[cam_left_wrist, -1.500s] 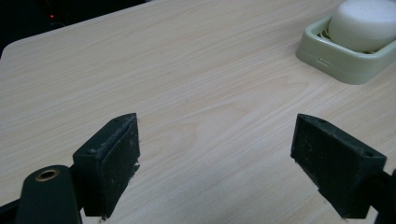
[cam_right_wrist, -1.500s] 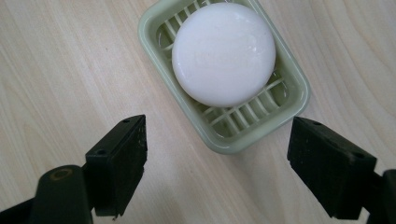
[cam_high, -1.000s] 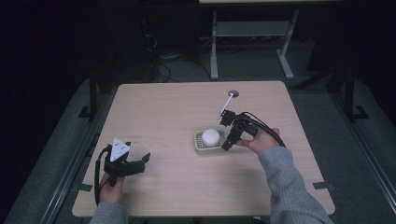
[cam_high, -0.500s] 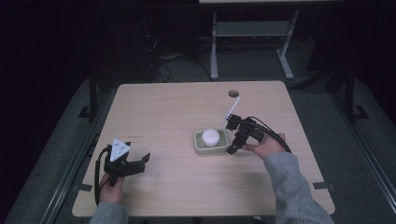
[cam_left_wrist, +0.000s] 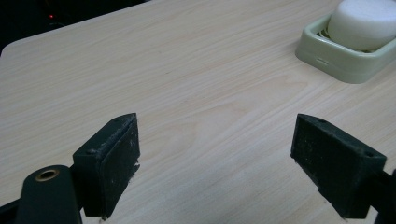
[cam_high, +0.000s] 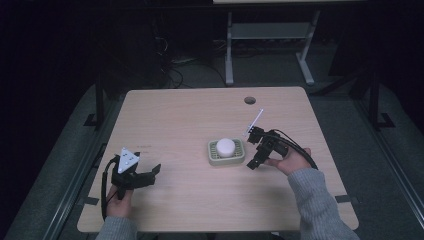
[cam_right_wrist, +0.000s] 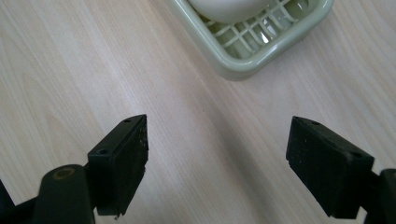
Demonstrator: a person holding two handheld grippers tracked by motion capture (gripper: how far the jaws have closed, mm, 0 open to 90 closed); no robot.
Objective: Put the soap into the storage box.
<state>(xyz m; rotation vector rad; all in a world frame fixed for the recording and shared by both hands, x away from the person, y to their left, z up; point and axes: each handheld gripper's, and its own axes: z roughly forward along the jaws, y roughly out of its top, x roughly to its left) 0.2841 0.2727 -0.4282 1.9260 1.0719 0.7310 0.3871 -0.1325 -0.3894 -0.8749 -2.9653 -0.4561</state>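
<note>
A pale green soap dish (cam_high: 214, 155) sits near the middle of the wooden table and holds a round white soap (cam_high: 226, 147). My right gripper (cam_high: 253, 148) is just right of the dish, low over the table and open with nothing between its jaws. In the right gripper view the gripper (cam_right_wrist: 217, 158) points at bare wood, with the dish (cam_right_wrist: 243, 63) and the soap (cam_right_wrist: 224, 7) at the top edge. My left gripper (cam_high: 152, 173) rests at the front left, open and holding nothing. The left gripper view has the gripper (cam_left_wrist: 215, 156) wide apart, with the dish (cam_left_wrist: 343, 63) and the soap (cam_left_wrist: 366, 21) far off at the upper right.
A round cable hole (cam_high: 250, 100) lies near the table's (cam_high: 175, 115) far edge. Behind the table stands a white metal frame (cam_high: 229, 50) on a dark floor with cables. A person's sleeves come in over the front edge.
My right gripper has drawn back from the dish, moving right and toward the front edge. The left gripper, dish and soap have not moved.
</note>
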